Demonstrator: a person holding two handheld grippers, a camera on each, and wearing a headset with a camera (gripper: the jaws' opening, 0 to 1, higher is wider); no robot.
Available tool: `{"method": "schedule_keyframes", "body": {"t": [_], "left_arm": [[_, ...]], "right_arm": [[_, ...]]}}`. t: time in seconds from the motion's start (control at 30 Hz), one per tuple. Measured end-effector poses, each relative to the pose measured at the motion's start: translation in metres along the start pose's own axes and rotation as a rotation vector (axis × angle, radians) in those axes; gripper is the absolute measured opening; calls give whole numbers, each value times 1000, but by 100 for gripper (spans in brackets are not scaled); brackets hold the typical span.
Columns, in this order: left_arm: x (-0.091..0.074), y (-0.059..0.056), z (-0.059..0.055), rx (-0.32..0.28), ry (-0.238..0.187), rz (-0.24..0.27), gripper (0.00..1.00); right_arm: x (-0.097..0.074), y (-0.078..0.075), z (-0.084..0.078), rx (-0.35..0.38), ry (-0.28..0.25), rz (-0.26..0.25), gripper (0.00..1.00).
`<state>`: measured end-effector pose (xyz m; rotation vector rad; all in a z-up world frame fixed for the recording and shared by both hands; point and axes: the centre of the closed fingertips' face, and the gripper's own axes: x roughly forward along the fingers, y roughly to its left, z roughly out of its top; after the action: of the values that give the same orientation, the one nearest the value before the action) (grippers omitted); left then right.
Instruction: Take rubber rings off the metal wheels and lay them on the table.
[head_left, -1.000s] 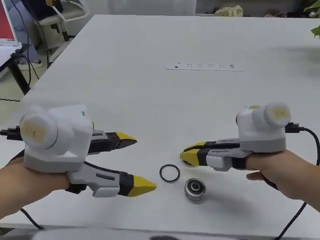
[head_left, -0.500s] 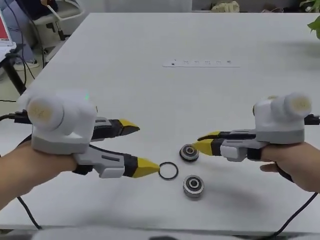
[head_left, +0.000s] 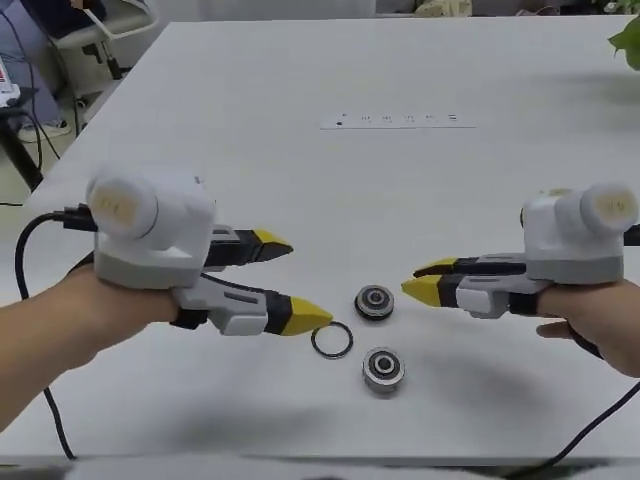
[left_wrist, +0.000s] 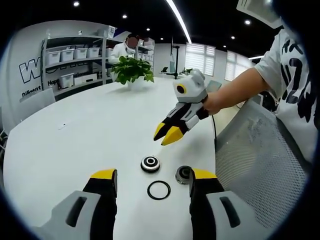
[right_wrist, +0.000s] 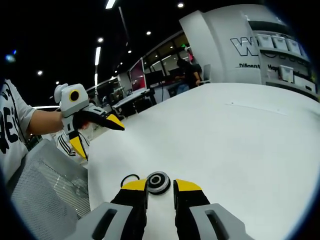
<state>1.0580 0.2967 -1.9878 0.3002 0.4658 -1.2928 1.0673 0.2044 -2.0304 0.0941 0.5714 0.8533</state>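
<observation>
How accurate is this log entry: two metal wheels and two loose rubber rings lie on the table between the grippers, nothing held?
Not quite: one loose rubber ring lies on the table, not two, as the head view shows. The rest stands: the far wheel and the near wheel lie between the left gripper and the right gripper, nothing held.

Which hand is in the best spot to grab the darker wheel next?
Probably the right. The right gripper points straight at the darker wheel, which sits just past its fingers. The left gripper hovers by the loose rubber ring instead.
</observation>
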Motion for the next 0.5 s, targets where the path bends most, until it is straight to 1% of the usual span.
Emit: {"method": "schedule_keyframes", "body": {"t": [0.33, 0.5], "left_arm": [[18, 3, -3, 4, 25, -19, 52], [29, 4, -9, 4, 49, -33, 50]], "right_arm": [[1, -7, -9, -16, 18, -9, 19], [2, -10, -13, -18, 25, -16, 20]]}}
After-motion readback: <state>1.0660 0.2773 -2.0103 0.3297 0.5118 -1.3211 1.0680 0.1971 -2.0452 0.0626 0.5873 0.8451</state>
